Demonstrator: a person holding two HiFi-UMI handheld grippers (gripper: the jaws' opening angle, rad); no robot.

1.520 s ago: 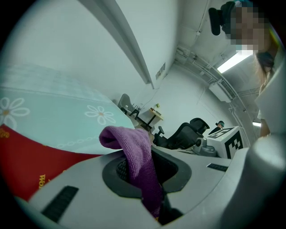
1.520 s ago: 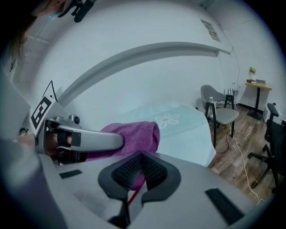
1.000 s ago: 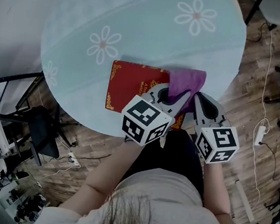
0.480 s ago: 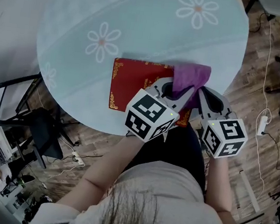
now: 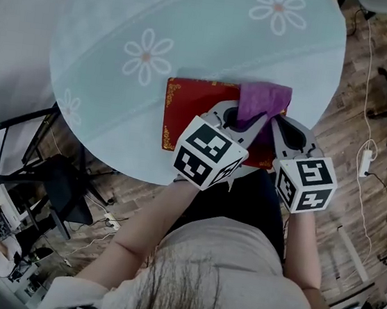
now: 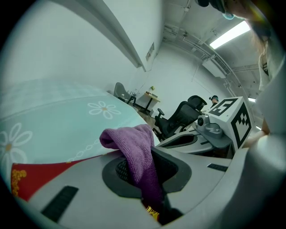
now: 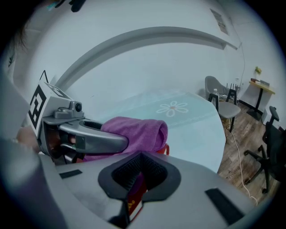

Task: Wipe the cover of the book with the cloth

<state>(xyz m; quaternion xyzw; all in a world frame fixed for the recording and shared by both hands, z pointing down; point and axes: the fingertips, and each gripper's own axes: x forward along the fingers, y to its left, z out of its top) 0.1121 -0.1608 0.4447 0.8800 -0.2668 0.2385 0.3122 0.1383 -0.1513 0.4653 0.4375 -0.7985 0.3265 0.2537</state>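
Note:
A red book point(image 5: 197, 114) with gold ornaments lies near the front edge of the round table point(image 5: 194, 31). A purple cloth point(image 5: 264, 99) rests bunched on the book's right part. My left gripper point(image 5: 248, 122) is shut on the cloth point(image 6: 134, 145), which hangs pinched between the jaws of the left gripper point(image 6: 151, 197) over the red book's cover point(image 6: 27, 185). My right gripper point(image 5: 278, 128) is just right of it at the book's right edge. In the right gripper view the right gripper point(image 7: 130, 197) is shut on the red book's edge point(image 7: 136, 194), with the cloth point(image 7: 134, 132) ahead.
The table wears a pale blue cover with white flower prints point(image 5: 146, 57). Its front edge is close to the person's body. On the wooden floor, a cable with a plug point(image 5: 364, 163) runs at the right and a black chair point(image 5: 60, 183) stands at the left.
The left gripper has pushed the cloth a little farther from me along the book's right part. The book has shifted slightly right and lies squarer. Both grippers stay shut.

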